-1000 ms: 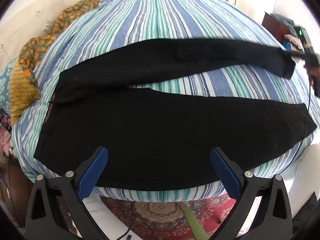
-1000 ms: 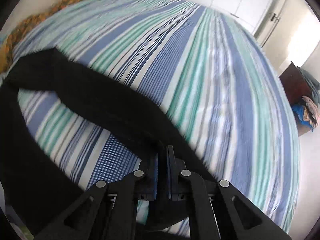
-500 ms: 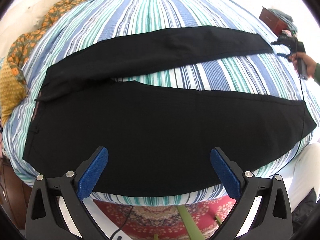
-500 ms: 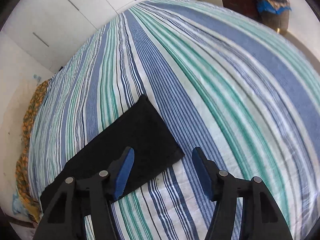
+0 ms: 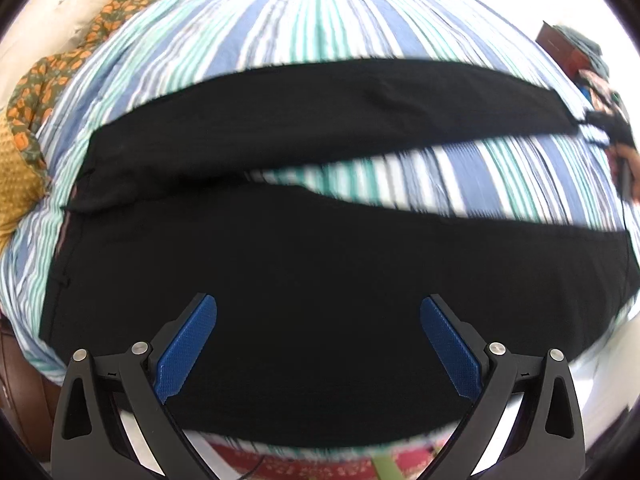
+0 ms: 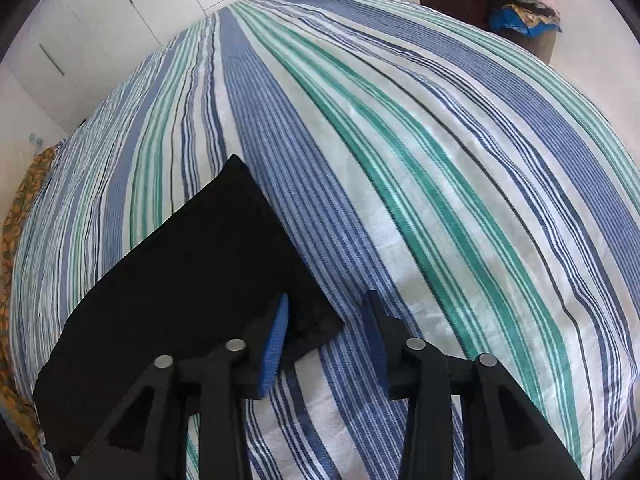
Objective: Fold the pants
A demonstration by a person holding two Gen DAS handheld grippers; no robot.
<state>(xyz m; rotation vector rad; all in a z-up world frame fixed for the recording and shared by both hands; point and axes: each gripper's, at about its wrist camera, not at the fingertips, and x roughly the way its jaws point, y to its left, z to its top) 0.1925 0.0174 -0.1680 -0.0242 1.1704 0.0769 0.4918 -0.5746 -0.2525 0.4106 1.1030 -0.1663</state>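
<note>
Bed [image 6: 400, 160], striped cover: carries the black pants [image 5: 320, 280], spread flat, long axis across the left view, waistband left, hems right, legs parted. Step: laying out; next, far leg onto near. Left hand-held gripper [image 5: 318, 344]: spread, empty. Right hand-held gripper [image 6: 326, 340]: spread, straddling the hem corner.

1. My right gripper [image 6: 326, 316] points down at the striped bedsheet [image 6: 400, 140], its jaws apart and holding nothing.
2. The black trouser leg [image 6: 192, 272] runs off toward eight o'clock; its hem corner lies between the blue pads [image 6: 276, 344].
3. A laundry basket [image 6: 524, 24] stands at one o'clock.
</note>
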